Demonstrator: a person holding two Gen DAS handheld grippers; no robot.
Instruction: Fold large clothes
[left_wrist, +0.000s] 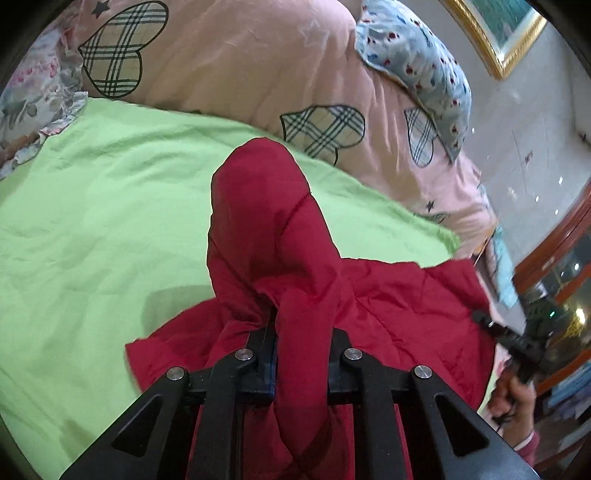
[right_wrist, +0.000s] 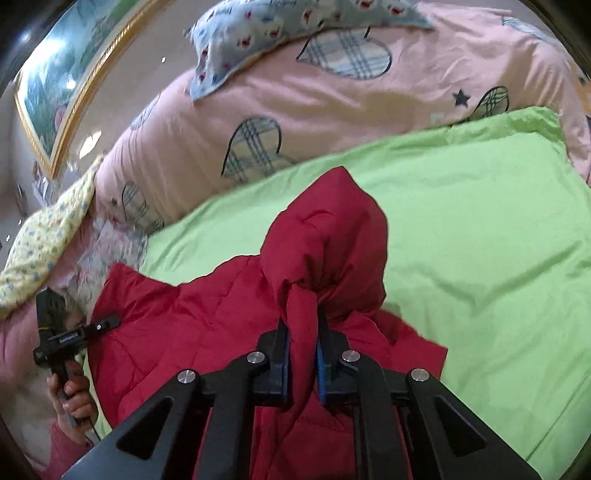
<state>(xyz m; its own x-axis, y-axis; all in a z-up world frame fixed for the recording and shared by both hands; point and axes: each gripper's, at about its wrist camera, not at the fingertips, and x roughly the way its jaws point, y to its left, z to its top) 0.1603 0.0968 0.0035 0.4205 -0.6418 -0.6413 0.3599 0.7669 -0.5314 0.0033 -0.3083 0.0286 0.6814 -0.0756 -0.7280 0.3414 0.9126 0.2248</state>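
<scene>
**Red jacket pinched by both tongs over the green sheet**

The red jacket (left_wrist: 295, 258) hangs bunched between the two tongs, its lower part draped over the green sheet (left_wrist: 92, 221) of the bed. The left tongs (left_wrist: 301, 354) are clamped on a thick fold of it that rises ahead of them into a rounded hump. The right tongs (right_wrist: 303, 354) pinch another fold, narrow between the blue pads, with a similar hump standing just beyond. Each tool shows at the other view's edge, though blurred, so its grip is best read from its own camera. Beyond the sheet lies a pink quilt (left_wrist: 240, 66) with plaid hearts, and a blue floral pillow (left_wrist: 417, 62) rests on it.
</scene>
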